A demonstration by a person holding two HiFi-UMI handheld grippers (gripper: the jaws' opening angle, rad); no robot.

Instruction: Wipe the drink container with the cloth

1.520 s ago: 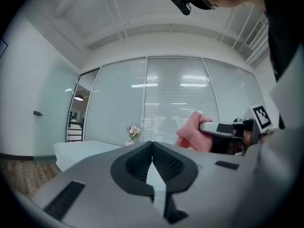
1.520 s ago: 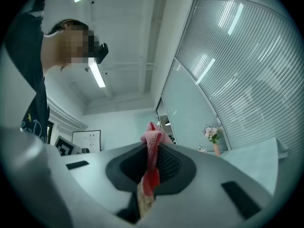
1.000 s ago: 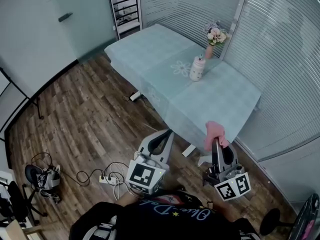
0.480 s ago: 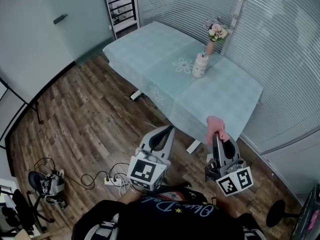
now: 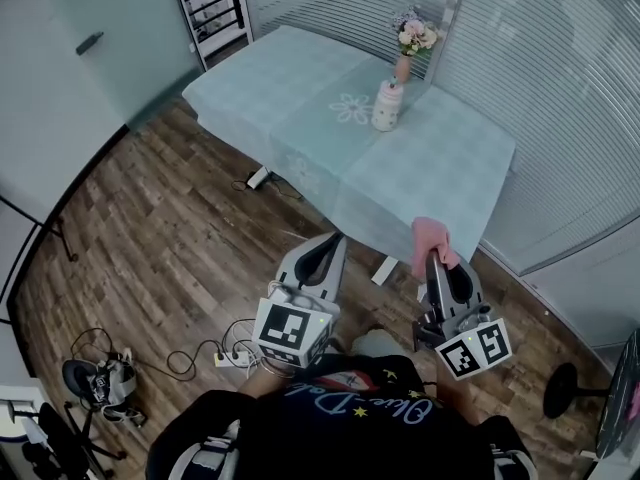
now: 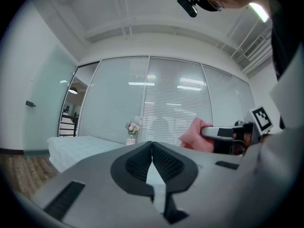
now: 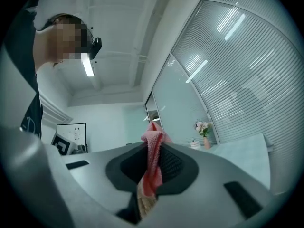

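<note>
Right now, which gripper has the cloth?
The right gripper: its jaws are shut on the pink cloth, which sticks out past them. The left gripper has its jaws together with nothing between them.

cloth (image 7: 153, 148): lower end hidden in jaws | container (image 5: 386, 106): too small for detail, upper centre | shelf (image 5: 214, 10): cut by top edge

- My right tool (image 5: 434, 263): matt grey plastic, ribbed black pads.
- My cloth (image 7: 153, 163): coarse pink knit.
- The worktop (image 5: 440, 183): pale patterned fabric cover.
- The floor (image 5: 150, 228): wood-grain planks, matt.
</note>
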